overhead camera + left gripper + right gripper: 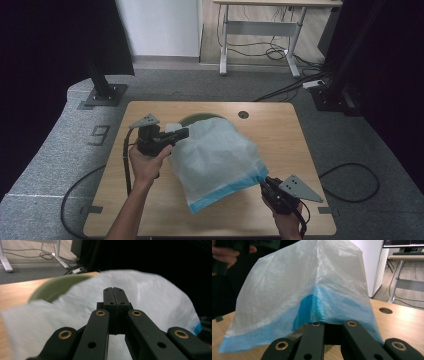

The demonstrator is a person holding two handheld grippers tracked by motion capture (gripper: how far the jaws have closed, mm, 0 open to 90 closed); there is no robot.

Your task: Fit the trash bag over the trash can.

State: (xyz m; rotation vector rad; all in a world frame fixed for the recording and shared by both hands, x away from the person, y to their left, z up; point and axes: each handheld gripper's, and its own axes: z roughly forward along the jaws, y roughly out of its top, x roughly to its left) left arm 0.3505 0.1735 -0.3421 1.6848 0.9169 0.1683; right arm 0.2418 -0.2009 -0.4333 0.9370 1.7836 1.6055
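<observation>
Claws [264, 184] on white bag [215, 155]

- It was a lab or office room.
- Grey carpet [45, 165], height-adjustable desk [260, 25], loose cables [272, 50], black frame posts [102, 85] and a monitor [403, 243] showed it.

White blue-edged plastic bag [216, 160], held aloft

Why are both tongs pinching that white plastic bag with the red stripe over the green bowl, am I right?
Nearly. The stripe on the white plastic bag is blue, not red, as the right gripper view shows. Both the left tongs and right tongs do pinch it over the green bowl.
</observation>
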